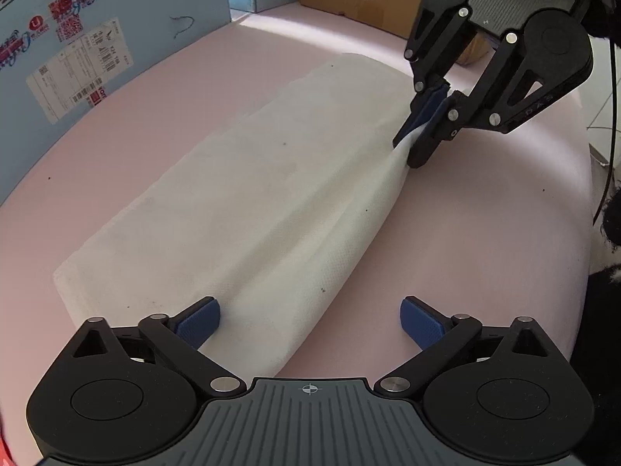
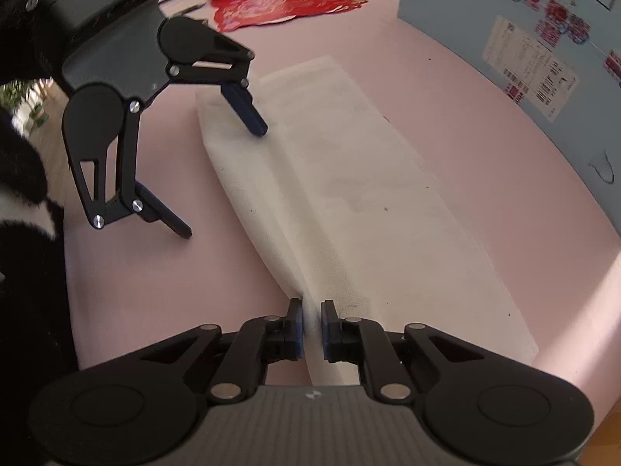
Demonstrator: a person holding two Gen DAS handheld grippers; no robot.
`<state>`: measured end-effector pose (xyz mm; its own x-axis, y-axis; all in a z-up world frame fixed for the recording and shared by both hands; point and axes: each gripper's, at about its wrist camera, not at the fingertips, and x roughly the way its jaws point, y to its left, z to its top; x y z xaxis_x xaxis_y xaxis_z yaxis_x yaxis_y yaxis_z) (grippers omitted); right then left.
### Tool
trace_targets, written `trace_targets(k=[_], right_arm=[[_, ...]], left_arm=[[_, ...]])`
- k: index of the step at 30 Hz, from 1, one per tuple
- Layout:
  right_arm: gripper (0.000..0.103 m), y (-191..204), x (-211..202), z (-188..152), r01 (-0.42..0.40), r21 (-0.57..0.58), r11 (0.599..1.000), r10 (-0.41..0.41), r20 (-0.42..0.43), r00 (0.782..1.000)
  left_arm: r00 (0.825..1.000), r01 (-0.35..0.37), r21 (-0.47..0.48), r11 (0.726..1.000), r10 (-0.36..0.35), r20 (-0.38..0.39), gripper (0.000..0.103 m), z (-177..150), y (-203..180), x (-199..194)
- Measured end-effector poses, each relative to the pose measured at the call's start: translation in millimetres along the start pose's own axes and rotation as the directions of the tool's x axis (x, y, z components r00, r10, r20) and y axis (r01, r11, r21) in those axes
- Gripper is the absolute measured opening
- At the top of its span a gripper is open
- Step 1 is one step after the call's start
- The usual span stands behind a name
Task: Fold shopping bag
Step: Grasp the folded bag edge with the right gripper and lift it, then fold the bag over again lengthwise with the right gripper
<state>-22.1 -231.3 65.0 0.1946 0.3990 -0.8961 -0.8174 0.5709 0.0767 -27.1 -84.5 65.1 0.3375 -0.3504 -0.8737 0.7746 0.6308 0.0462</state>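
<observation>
White shopping bag (image 1: 248,202) flat, lengthwise fold pinched in right gripper (image 2: 310,328), left gripper (image 1: 310,322) spread wide

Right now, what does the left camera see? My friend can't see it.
The right gripper pinches the far edge of a white bag lying on a pink table. The left gripper waits open over the near edge.
</observation>
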Motion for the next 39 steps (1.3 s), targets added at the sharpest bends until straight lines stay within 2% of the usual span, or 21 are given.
trace_targets(k=[2, 5, 7, 10, 19, 23, 27, 32, 34, 35, 36, 37, 38, 39], right_arm=[[0.009, -14.4, -6.8, -6.7, -0.036, 0.118, 0.992, 0.028, 0.064, 0.998], [0.009, -27.5, -13.9, -17.3, -0.081, 0.240, 0.967, 0.048, 0.141, 0.989], [0.009, -27.3, -15.1, -21.7, -0.090, 0.261, 0.961, 0.048, 0.161, 0.986], [0.009, -14.2, -15.3, -32.3, -0.098, 0.271, 0.958, 0.051, 0.174, 0.983], [0.009, 6.8, -23.0, -46.0, -0.143, 0.263, 0.954, 0.095, 0.186, 0.978], [0.009, 16.8, -28.3, -57.7, -0.201, 0.288, 0.936, 0.146, 0.201, 0.969], [0.009, 12.9, -27.5, -67.2, -0.241, 0.346, 0.907, 0.173, 0.217, 0.961], [0.009, 0.9, -26.8, -67.3, -0.227, 0.381, 0.896, 0.154, 0.214, 0.965], [0.019, -2.4, -27.4, -65.2, -0.206, 0.383, 0.900, 0.133, 0.207, 0.969], [0.020, -2.7, -28.6, -64.6, -0.204, 0.381, 0.902, 0.132, 0.207, 0.969], [0.028, -1.9, -30.0, -64.3, -0.198, 0.373, 0.907, 0.129, 0.203, 0.971], [0.044, -0.8, -31.2, -63.3, -0.186, 0.360, 0.914, 0.121, 0.195, 0.973], [0.050, 0.3, -32.4, -62.2, -0.174, 0.348, 0.921, 0.113, 0.188, 0.976], [0.051, 0.3, -33.0, -61.7, -0.155, 0.338, 0.928, 0.100, 0.173, 0.980]], left_arm=[[1.000, -0.018, -0.005, 1.000, 0.018, 0.012, 0.061, 0.8, 6.7, -5.1], [0.999, -0.030, -0.026, 0.999, 0.030, 0.019, 0.038, 2.4, 17.5, -10.8], [0.999, -0.039, -0.029, 0.999, 0.040, 0.015, 0.031, 2.1, 20.1, -10.1], [0.999, -0.044, -0.020, 0.999, 0.044, 0.005, 0.027, 2.3, 15.7, -7.8], [0.999, -0.009, -0.021, 1.000, 0.008, -0.034, 0.026, -15.7, -9.1, -15.0], [0.997, 0.061, -0.077, 0.995, -0.064, -0.044, 0.026, -27.0, -15.1, -22.7], [0.990, 0.126, -0.143, 0.982, -0.134, -0.045, 0.026, -29.4, -4.7, -15.5], [0.970, 0.228, -0.279, 0.933, -0.243, -0.020, 0.026, -34.4, 21.5, -4.1], [0.956, 0.273, -0.341, 0.899, -0.294, -0.008, 0.026, -39.4, 33.5, 1.9], [0.948, 0.295, -0.370, 0.881, -0.318, -0.001, 0.026, -42.4, 39.1, 4.7], [0.943, 0.309, -0.389, 0.868, -0.334, 0.004, 0.026, -45.5, 42.3, 6.5], [0.937, 0.322, -0.409, 0.854, -0.350, 0.009, 0.026, -47.7, 45.7, 8.3], [0.930, 0.337, -0.431, 0.837, -0.367, 0.014, 0.026, -49.4, 49.8, 10.3], [0.923, 0.350, -0.454, 0.819, -0.384, 0.019, 0.026, -51.1, 53.9, 12.3]])
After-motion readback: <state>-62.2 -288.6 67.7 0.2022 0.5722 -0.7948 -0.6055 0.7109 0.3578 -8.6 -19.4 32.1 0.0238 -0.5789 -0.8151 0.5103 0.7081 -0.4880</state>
